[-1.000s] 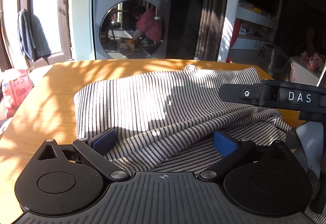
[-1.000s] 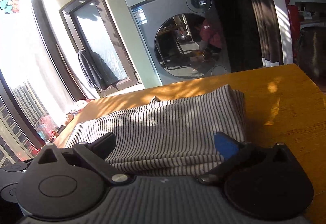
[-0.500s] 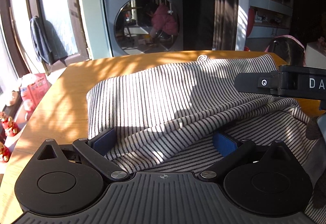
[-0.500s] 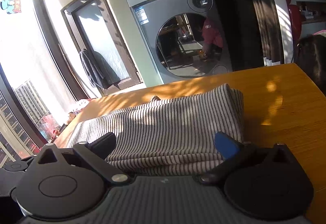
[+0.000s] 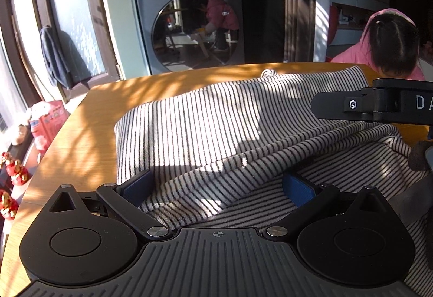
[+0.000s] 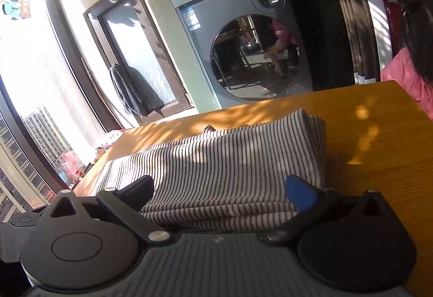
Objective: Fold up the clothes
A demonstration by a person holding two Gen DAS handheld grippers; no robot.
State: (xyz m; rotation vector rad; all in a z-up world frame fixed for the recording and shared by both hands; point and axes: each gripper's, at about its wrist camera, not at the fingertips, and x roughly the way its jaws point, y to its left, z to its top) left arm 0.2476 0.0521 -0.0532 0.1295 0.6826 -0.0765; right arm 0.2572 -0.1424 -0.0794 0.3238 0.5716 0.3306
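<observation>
One wooden counter carries a striped garment, partly folded, lying flat near its front edge. Left gripper: fingers spread wide, cloth bunched between them. Right gripper: fingers likewise spread, straddling the garment's folded edge.

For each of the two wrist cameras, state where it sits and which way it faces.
Left wrist: sits behind the open left gripper, facing across the striped garment toward the washing machine; the right gripper's body shows at right.
Right wrist: sits behind the open right gripper, low over the garment's folded edge, facing the machine and window.
Shared: garment, wooden table, machine, child in pink.
</observation>
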